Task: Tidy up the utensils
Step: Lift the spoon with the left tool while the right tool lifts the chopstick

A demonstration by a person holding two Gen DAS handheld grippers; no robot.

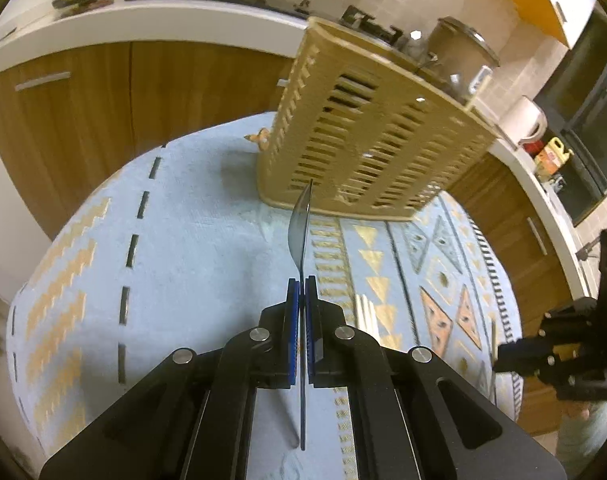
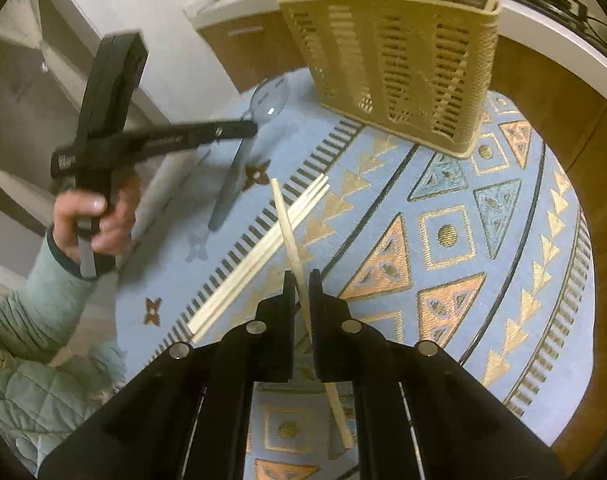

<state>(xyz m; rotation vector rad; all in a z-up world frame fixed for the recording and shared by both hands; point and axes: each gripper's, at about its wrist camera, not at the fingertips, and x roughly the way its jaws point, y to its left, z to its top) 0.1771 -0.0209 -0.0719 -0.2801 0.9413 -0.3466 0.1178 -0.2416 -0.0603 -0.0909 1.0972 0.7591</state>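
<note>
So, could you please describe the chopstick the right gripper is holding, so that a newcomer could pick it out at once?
Start at the tan slotted utensil basket standing on the blue patterned tablecloth. Nearer the camera, a bundle of pale wooden chopsticks lies flat on the cloth. The chopstick you want is the single one pinched in the right gripper, crossing over the bundle rather than lying within it.

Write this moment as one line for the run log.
left gripper: shut on spoon | right gripper: shut on chopstick | basket: upright on cloth | loose chopsticks: on cloth
</note>
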